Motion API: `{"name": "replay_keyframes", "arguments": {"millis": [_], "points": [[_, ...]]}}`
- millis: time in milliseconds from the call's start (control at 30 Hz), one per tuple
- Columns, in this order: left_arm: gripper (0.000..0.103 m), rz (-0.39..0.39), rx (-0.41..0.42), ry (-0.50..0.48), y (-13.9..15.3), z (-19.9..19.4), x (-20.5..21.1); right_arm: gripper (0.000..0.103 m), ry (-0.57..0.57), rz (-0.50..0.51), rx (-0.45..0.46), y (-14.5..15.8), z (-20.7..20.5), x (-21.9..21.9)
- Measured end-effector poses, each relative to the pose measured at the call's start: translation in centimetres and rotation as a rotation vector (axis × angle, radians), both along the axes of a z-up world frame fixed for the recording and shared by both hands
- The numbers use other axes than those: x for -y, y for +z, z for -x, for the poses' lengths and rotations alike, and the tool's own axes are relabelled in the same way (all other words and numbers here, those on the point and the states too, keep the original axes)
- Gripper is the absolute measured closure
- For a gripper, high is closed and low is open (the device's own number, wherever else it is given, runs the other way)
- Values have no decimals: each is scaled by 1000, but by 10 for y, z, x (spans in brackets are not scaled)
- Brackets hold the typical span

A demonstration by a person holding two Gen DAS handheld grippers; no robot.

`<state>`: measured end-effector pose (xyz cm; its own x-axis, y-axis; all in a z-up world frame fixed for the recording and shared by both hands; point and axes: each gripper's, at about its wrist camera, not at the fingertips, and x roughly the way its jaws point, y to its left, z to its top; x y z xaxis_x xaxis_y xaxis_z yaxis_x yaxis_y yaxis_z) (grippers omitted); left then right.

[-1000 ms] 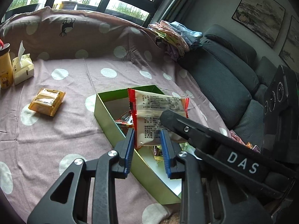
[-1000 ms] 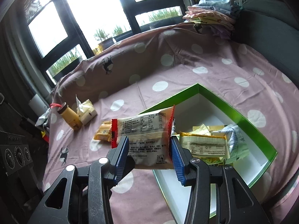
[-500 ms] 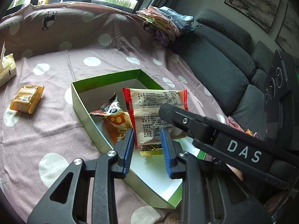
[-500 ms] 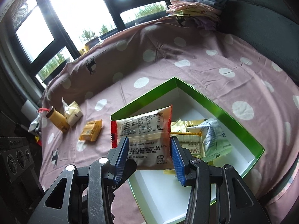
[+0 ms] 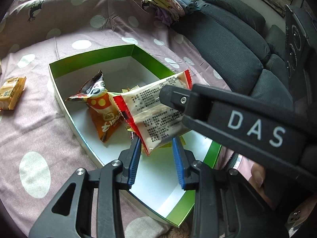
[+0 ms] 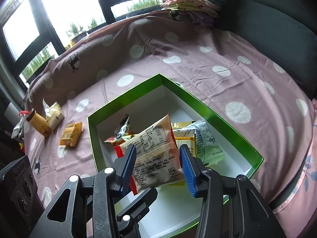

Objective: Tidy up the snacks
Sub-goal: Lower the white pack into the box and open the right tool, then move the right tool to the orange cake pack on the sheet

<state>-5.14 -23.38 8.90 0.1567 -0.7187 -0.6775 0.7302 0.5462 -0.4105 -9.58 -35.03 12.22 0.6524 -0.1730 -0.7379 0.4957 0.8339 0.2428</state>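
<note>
A green box (image 5: 95, 56) with a white inside sits on the dotted pink cloth; it also shows in the right wrist view (image 6: 216, 117). Both grippers hold one beige snack packet with red ends (image 5: 156, 109) low over the box. My left gripper (image 5: 156, 158) has its blue pads spread around the packet's lower corner, loosely. My right gripper (image 6: 158, 164) is shut on the same packet (image 6: 156, 154). An orange panda-print packet (image 5: 101, 107) lies inside, with yellow and pale green packets (image 6: 206, 142) beside it.
A yellow snack packet (image 6: 71, 133) lies on the cloth left of the box. A tissue pack (image 6: 54, 116) and a yellow bottle (image 6: 38, 124) stand farther left. A dark sofa (image 5: 233, 45) borders the right side, with folded clothes (image 6: 196, 2) at the back.
Both grippers have moved down and forward over the box with the packet. The left gripper's pads have spread wider, and the packet has tilted in the right gripper's hold.
</note>
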Motion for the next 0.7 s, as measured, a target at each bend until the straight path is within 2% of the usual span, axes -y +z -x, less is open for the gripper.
{"name": "replay_keyframes", "arguments": {"millis": [167, 267, 333, 400, 467, 533, 600, 700], "points": [[71, 7, -11, 8, 1, 0, -3, 55, -28, 5, -27, -3, -1, 4], [67, 20, -21, 22, 4, -4, -11, 49, -72, 3, -22, -3, 2, 10], [60, 32, -23, 34, 9, -9, -19, 49, -98, 8, -1, -1, 5, 14], [54, 37, 3, 66, 17, -13, -32, 48, -130, 18, 16, 2, 9, 17], [45, 38, 31, 106, 25, -20, -47, 37, -163, 13, 55, 5, 13, 20], [38, 41, 44, 158, 29, -30, -65, 33, -174, -7, 95, 8, 16, 23], [32, 37, 50, 213, 33, -41, -83, 32, -165, -33, 129, 9, 15, 23], [30, 29, 56, 300, 37, -62, -108, 31, -150, -44, 156, 11, 13, 20]]}}
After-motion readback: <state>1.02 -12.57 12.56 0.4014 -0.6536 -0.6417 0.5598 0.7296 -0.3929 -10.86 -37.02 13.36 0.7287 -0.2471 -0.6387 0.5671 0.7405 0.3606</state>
